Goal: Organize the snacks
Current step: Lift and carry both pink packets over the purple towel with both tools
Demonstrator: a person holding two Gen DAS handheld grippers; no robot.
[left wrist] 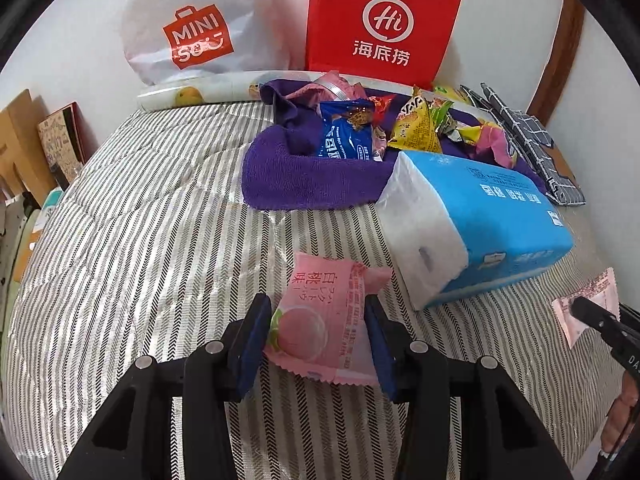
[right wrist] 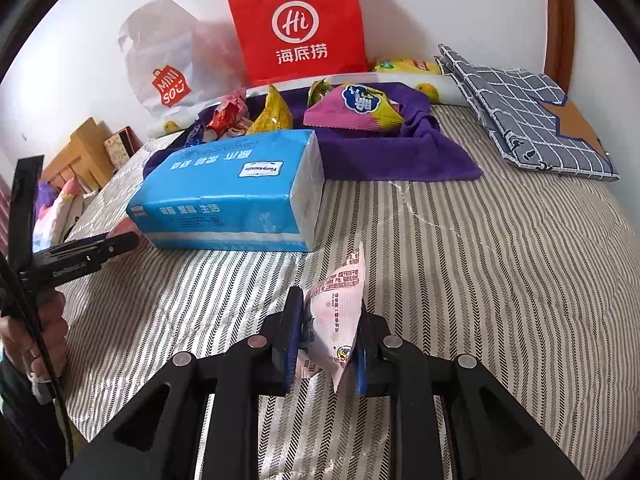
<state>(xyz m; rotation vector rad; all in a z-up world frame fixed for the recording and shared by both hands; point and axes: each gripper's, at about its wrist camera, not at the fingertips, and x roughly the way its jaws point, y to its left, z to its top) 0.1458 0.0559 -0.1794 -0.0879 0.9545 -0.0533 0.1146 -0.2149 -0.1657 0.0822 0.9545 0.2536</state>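
Note:
A pink peach-print snack packet (left wrist: 320,320) sits between the blue pads of my left gripper (left wrist: 318,308), which is shut on it just above the striped bedcover (left wrist: 140,240). My right gripper (right wrist: 330,304) is shut on a pale pink snack packet (right wrist: 344,292), held upright on edge. In the left wrist view that packet (left wrist: 592,292) and one black finger show at the right edge. A purple towel (left wrist: 296,176) further back holds a pile of several snack packets (left wrist: 348,136), also seen on the purple towel (right wrist: 380,156) in the right wrist view.
A blue tissue pack (right wrist: 232,196) lies between the grippers and the towel. A red paper bag (left wrist: 380,20) and a white plastic bag (left wrist: 192,32) lean on the wall. A folded checked cloth (right wrist: 528,116) lies at the back right. A person's hand (right wrist: 36,340) holds the left gripper.

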